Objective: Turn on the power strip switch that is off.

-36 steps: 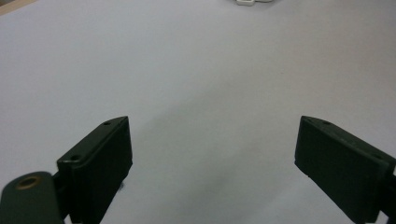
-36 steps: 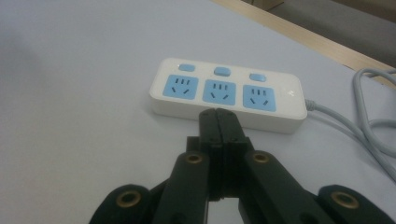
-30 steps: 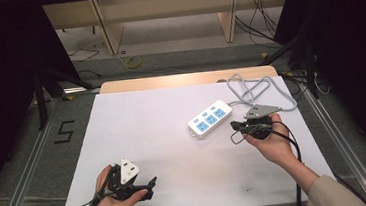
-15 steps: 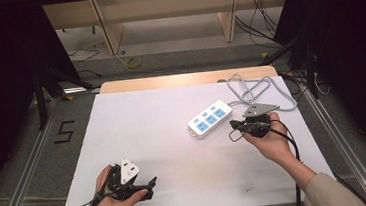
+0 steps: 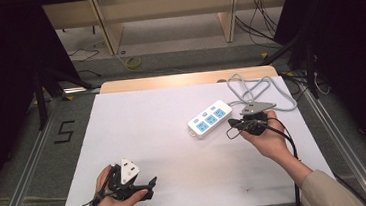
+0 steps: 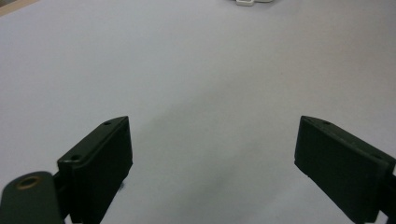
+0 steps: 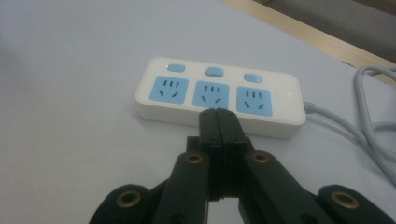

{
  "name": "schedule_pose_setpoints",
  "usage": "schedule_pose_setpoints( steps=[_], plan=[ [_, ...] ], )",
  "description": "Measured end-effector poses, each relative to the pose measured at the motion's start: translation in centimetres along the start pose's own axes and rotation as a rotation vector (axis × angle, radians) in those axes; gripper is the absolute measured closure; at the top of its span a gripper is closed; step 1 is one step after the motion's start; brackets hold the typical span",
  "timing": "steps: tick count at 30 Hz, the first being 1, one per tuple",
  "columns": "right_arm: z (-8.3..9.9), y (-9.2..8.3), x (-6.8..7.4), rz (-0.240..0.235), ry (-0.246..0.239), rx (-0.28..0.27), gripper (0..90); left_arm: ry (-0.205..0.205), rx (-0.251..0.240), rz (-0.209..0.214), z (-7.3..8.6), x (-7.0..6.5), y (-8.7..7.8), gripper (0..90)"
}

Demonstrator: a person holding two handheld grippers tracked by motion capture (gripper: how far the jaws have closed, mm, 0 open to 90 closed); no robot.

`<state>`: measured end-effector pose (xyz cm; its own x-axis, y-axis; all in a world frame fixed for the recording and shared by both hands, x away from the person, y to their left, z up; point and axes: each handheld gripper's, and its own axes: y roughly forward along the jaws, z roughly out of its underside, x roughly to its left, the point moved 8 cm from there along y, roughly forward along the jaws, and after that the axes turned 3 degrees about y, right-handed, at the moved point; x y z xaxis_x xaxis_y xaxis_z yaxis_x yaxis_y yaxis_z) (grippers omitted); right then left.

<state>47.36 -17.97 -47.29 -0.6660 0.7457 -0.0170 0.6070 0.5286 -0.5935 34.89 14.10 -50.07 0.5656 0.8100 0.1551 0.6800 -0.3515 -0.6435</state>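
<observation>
High view showed a person's 2 forearms reaching in from the near edge of a white table (image 5: 173, 134), each hand holding a 2-jaw gripper. The right gripper (image 5: 233, 123) sat at the right of the table, its tips pointing left toward a white power strip (image 5: 210, 119) and stopping just beside the strip's near long side. The strip lay flat and at a slant in the right half of the table, its grey cable (image 5: 255, 89) looping away toward the far right corner. The left gripper (image 5: 148, 186) rested low near the table's front edge at the left, well apart from the strip, with its grey 3-cornered plate facing up.

Right gripper view looked along the right gripper (image 7: 218, 116), whose 2 black jaws were pressed together with nothing between them. Their joined tips stood close in front of the strip's (image 7: 219, 95) side wall, below the middle of its 3 blue sockets; whether they touched it could not be told. 3 small blue buttons ran along the strip's far edge, and the cable (image 7: 369, 135) left its right end.

Left gripper view showed the left gripper (image 6: 212, 161) with jaws spread wide over bare table (image 6: 196, 70), holding nothing. A sliver of the strip (image 6: 247, 2) sat at the top edge.
</observation>
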Motion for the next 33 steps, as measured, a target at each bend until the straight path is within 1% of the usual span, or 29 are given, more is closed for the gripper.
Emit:
schedule_pose_setpoints(
  steps=[33],
  plan=[
    [-0.5, 1.5, -0.5, 0.010, 0.002, 0.017, 90.0, 0.002, 0.000, 0.001, 0.0, 0.0, 0.0, 10.9]
  ],
)
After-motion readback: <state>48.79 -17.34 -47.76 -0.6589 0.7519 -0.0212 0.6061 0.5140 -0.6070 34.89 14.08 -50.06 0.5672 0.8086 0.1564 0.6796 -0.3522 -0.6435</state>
